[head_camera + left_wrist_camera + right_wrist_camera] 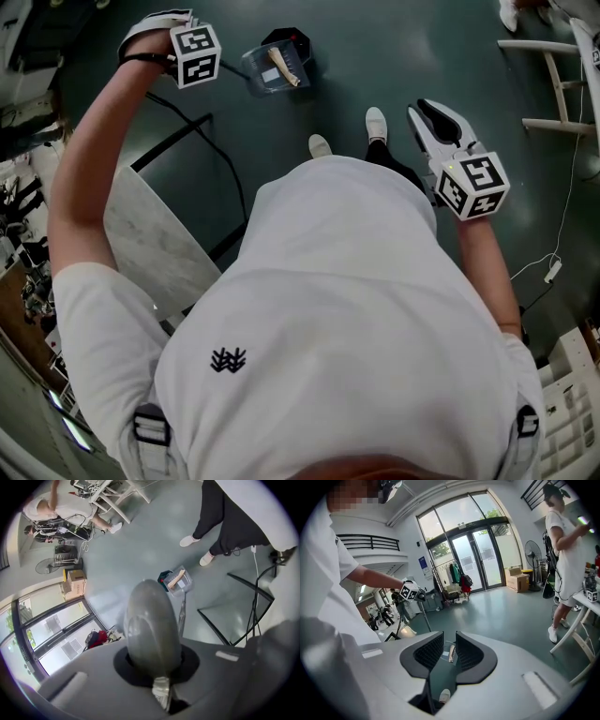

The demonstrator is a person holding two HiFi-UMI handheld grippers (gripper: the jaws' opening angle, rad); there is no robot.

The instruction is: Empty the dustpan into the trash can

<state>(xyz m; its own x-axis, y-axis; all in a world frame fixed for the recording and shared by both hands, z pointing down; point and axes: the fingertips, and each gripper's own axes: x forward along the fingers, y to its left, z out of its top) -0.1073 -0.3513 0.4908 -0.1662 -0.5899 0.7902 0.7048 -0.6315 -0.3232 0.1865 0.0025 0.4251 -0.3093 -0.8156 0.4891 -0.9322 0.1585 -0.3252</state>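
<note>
Dustpan point(275, 67) on green floor, beige scrap inside, dark trash can point(289, 40) just behind dustpan. Left gripper point(159, 31) raised, left of dustpan; right gripper point(434, 114) well right of dustpan.

Left gripper view: jaws clamped on grey rounded handle top point(151, 625); pole point(182, 616) runs down to dustpan point(179, 581).

Right gripper view: jaws point(449, 636) apart, empty; dustpan far beyond gap.

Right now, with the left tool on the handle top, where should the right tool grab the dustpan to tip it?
Probably low on the thin shaft, just above the pan, from the side: it stands near upright and looks slim enough for the open right tool.
</note>
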